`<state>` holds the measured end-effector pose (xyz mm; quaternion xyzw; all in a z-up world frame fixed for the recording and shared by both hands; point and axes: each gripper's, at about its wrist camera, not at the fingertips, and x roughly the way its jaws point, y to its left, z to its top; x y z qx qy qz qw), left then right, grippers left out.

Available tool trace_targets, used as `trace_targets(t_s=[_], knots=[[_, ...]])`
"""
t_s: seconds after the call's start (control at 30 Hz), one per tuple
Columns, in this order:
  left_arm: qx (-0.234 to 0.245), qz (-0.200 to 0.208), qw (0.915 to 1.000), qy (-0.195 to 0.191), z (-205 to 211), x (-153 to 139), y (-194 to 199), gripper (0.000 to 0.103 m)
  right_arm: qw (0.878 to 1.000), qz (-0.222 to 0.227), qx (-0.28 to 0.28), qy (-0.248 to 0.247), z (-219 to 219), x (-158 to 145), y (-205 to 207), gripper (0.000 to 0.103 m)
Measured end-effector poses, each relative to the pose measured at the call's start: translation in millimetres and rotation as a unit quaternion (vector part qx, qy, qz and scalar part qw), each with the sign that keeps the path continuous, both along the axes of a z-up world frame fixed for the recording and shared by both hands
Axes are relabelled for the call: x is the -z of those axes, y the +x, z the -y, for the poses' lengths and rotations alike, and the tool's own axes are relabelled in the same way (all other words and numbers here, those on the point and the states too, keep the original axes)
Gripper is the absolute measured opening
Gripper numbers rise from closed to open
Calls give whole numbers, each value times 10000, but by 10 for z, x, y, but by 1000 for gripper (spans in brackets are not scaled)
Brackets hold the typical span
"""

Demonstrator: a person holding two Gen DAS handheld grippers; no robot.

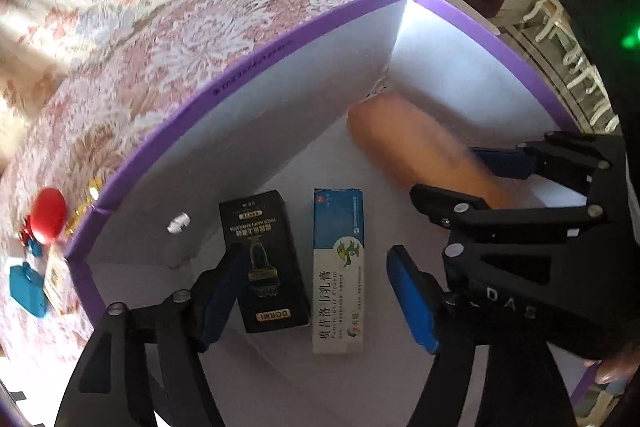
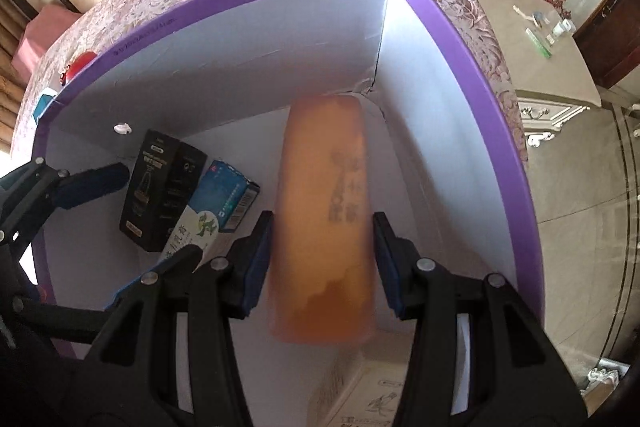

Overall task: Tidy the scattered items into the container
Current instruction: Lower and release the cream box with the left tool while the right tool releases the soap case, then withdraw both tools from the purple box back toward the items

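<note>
Purple-rimmed white cardboard box (image 2: 460,39) holds, left to right, a black carton (image 2: 160,187), a blue-white ointment carton (image 2: 224,203) and a blurred orange translucent bottle (image 2: 324,219), seemingly loose between the spread right gripper (image 2: 322,259); left gripper (image 1: 316,291) gapes empty.

Orange bottle (image 2: 324,219) motion-blurred, label unreadable; beige box (image 2: 360,395) cut off.

purple-rimmed white box (image 2: 460,39) | orange bottle (image 2: 324,211) | black carton (image 1: 262,259) | pink floral cloth (image 1: 132,79)
</note>
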<state>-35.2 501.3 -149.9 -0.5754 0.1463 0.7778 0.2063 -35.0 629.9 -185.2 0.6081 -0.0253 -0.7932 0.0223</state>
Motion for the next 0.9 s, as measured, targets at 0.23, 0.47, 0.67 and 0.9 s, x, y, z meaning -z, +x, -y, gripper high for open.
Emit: trace_targets(t_s=[0.23,0.47,0.67,0.9], knots=[[372,-43,9990,254,-106,-111,128,103,9991,-260,-2,-335,-23,-166,188,66],[670,-301,9969,295,-120,-231,276,103,9980,-496,218,-334,-47,-393,226,69],[783,-500,9953,284,-73,-302,313,103,9961,-553,513,-462,-48,-509,265,71],[951,-883,9908,382,94,-487,346,103,9929,-708,754,-587,17,-694,315,72]])
